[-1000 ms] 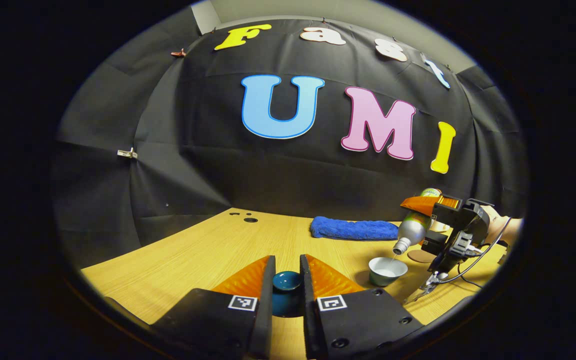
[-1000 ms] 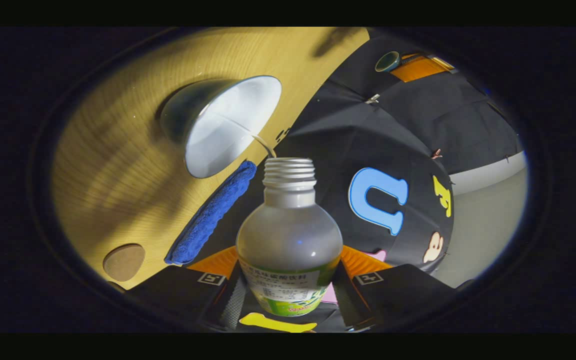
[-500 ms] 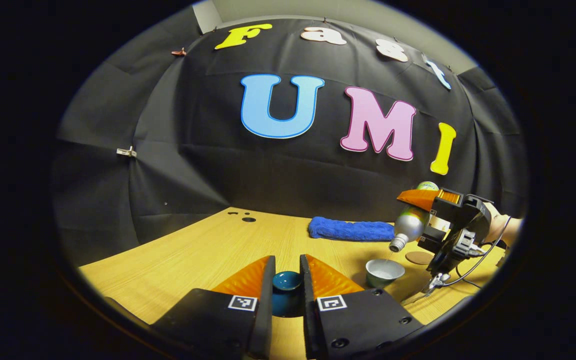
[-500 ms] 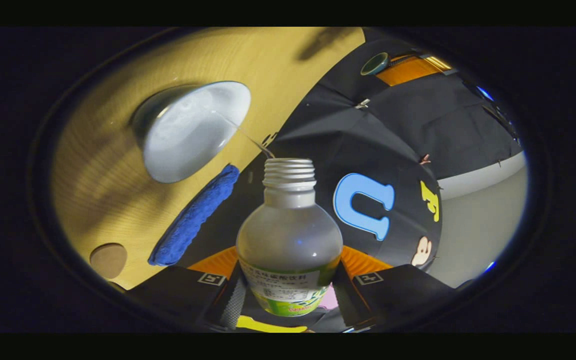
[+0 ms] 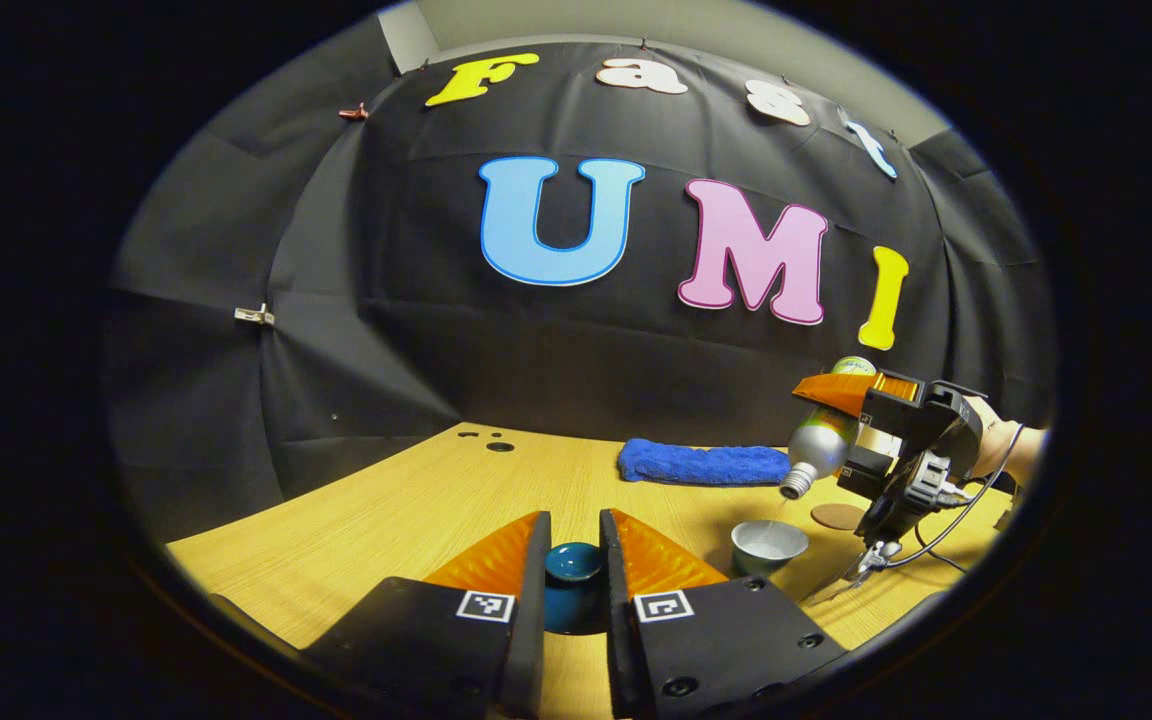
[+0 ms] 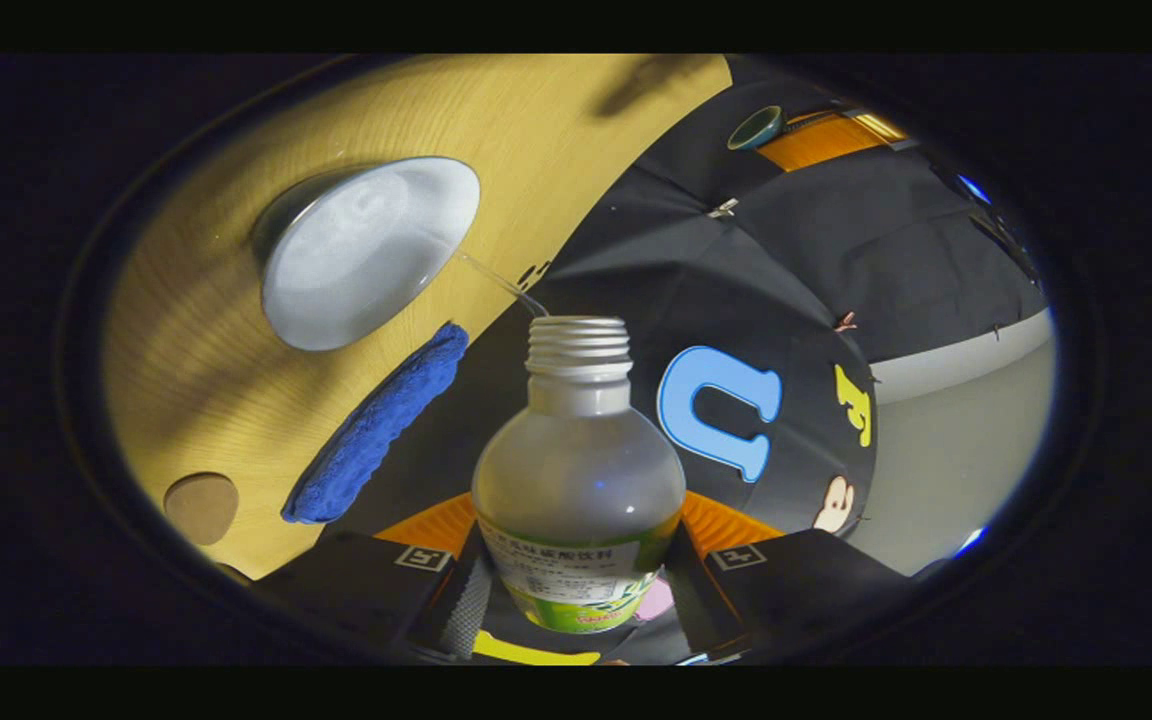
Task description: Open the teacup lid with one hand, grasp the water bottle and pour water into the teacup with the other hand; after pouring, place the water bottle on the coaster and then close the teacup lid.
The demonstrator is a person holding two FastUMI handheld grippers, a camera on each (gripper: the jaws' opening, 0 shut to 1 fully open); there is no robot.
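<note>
Teacup (image 5: 768, 546) open on the wooden table (image 5: 416, 510), water streaming in from the tilted water bottle (image 6: 579, 470).
Right gripper (image 6: 576, 570) clamps the bottle's body between both fingers, mouth above the cup; left gripper (image 5: 573, 560) pinches the teal lid (image 5: 573, 565) off to the side. Coaster (image 5: 838, 516) and blue towel (image 5: 704, 462) lie nearby.

Left gripper view faces the wall; right, tipped downward, shares teacup (image 5: 768, 545).

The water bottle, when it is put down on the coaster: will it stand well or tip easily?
The water bottle probably stands fairly well, since its body is much wider than its neck. It looks nearly empty, so likely light and easily knocked. The coaster lies flat, which should help.
</note>
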